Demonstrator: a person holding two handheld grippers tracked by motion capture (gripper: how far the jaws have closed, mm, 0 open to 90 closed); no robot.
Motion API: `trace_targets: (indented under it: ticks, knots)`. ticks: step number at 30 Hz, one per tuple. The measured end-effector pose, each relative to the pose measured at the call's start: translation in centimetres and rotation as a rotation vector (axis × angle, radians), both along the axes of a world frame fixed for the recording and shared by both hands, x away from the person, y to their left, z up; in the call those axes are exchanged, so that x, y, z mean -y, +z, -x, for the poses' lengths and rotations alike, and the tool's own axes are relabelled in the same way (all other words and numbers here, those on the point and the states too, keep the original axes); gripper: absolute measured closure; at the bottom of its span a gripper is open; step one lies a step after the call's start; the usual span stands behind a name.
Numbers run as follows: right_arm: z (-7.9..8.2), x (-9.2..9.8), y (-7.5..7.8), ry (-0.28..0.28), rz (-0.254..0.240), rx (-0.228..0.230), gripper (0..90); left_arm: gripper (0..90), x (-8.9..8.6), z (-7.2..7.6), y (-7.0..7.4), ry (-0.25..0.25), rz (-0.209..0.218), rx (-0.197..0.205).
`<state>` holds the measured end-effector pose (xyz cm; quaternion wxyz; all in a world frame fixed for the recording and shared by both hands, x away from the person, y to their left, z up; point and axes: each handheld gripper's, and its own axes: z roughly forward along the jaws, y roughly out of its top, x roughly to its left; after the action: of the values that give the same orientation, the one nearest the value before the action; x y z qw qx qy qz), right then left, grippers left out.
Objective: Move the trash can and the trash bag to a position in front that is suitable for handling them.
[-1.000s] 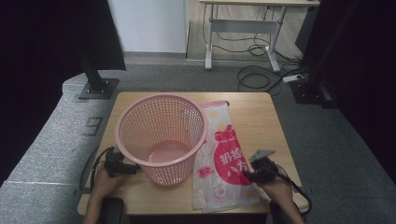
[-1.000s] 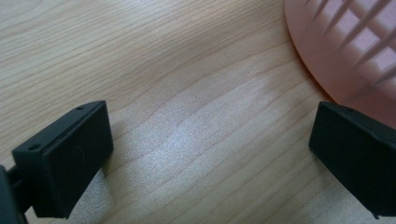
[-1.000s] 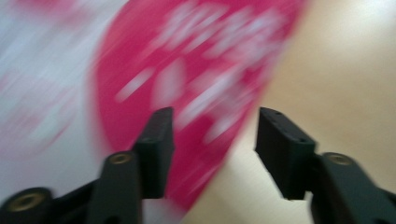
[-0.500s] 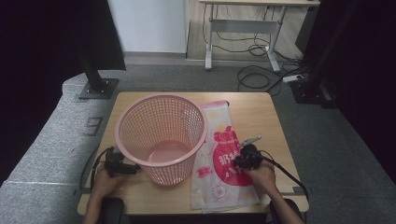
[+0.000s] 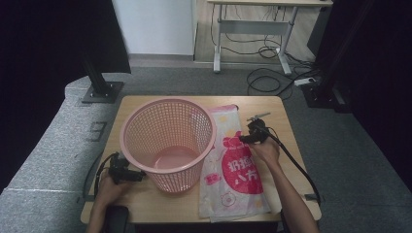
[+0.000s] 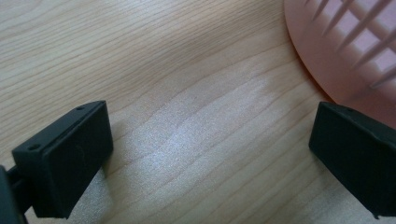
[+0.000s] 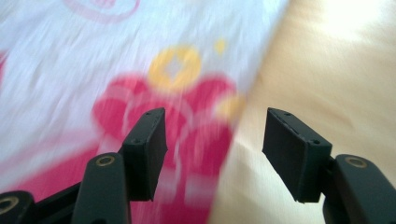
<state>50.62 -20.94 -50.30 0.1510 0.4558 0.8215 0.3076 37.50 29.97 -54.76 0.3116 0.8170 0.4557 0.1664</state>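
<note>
- Reaching with my right gripper (image 5: 244, 137) over the plastic bag (image 5: 233, 170), I think I am on the step of picking it up.
- Its jaws have just been opening, and nothing is between them.
- My left gripper (image 5: 137, 175) rests released, touching nothing, just beside the foot of the pink basket (image 5: 167, 141).
- The bag lies flat on the wooden table (image 5: 286, 145), right next to the basket.
- It is white and thin, with a big red picture (image 7: 163, 121).
- Next I should go down and pinch the bag's edge.

Pink mesh basket (image 5: 168, 141) upright, table's middle-left; white-and-red plastic bag (image 5: 234, 167) flat, touching basket at its 3 o'clock, edge overhanging table front
</note>
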Motion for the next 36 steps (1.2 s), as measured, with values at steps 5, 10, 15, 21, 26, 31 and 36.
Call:
trace_targets:
  ticks: [5,10,15,21,26,31,36]
  knots:
    - [-3.1,-1.7,-1.8,-0.014,-0.001,-0.060,64.9,0.0,0.0,0.0,0.0,0.000,0.000,0.000]
    - [-2.8,-0.6,-2.6,-0.030,0.061,-0.048,88.3,0.0,0.0,0.0,0.0,0.000,0.000,0.000]
    - [-1.0,4.2,-2.8,-0.122,0.066,-0.044,88.6,0.0,0.0,0.0,0.0,0.000,0.000,0.000]
    - [1.9,9.5,-2.7,-0.215,0.078,-0.050,86.6,0.0,0.0,0.0,0.0,0.001,0.000,0.001]
    - [5.5,12.7,-2.5,-0.252,0.070,-0.042,86.1,0.0,0.0,0.0,0.0,0.001,0.000,0.001]
    - [9.4,14.9,-2.4,-0.269,0.053,-0.027,86.0,0.0,0.0,0.0,0.0,-0.005,0.000,0.000]
    - [12.8,16.5,-2.5,-0.286,0.055,-0.027,85.4,0.0,0.0,0.1,0.0,-0.009,-0.001,0.002]
